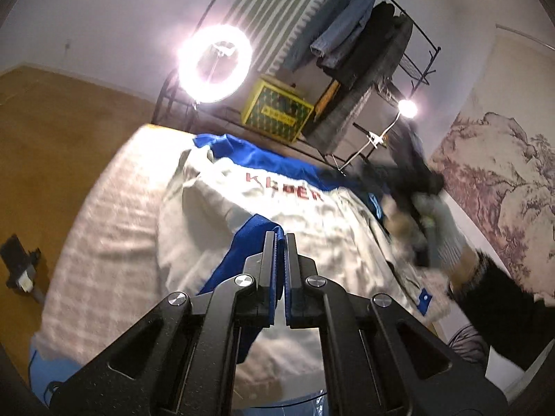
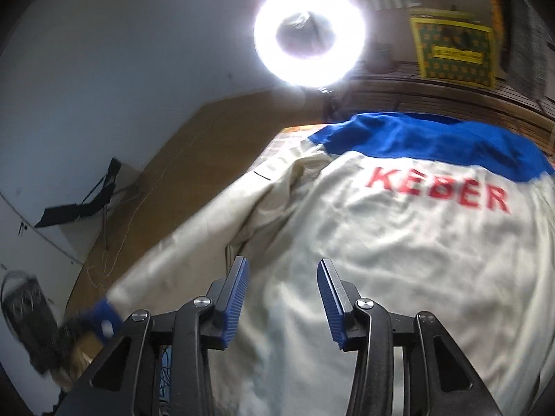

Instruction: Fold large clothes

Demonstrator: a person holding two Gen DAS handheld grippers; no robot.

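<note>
The left gripper (image 1: 280, 239) has its jaws pressed together on a blue cuff (image 1: 239, 256) of the jacket (image 1: 215, 215); the blue cloth sits pinched between the two black fingers and hangs down below them. Just ahead of this gripper the cream body of the jacket lies spread on a pale checked cover (image 1: 104, 215), with red letters across the back and a blue band at the far edge. To the right of the gripper, a hand in a grey knit glove (image 1: 440, 228) holds the other tool, which is blurred.

The right gripper (image 2: 282, 274) has its jaws apart, and nothing is between the blue pads (image 2: 239, 298); only the cream cloth of the jacket lies under them. Ahead and to the right of it are the red letters "KEBER" (image 2: 437, 190), and further ahead the blue band (image 2: 433, 145). To the left a cream sleeve (image 2: 180, 242) stretches out and ends in a blue cuff, close to a blurred dark thing that I cannot make out.

Beyond the jacket a ring light (image 1: 215, 64) shines, with a yellow box (image 1: 277, 111) beside it and clothes hanging on a black rack (image 1: 360, 34).
</note>
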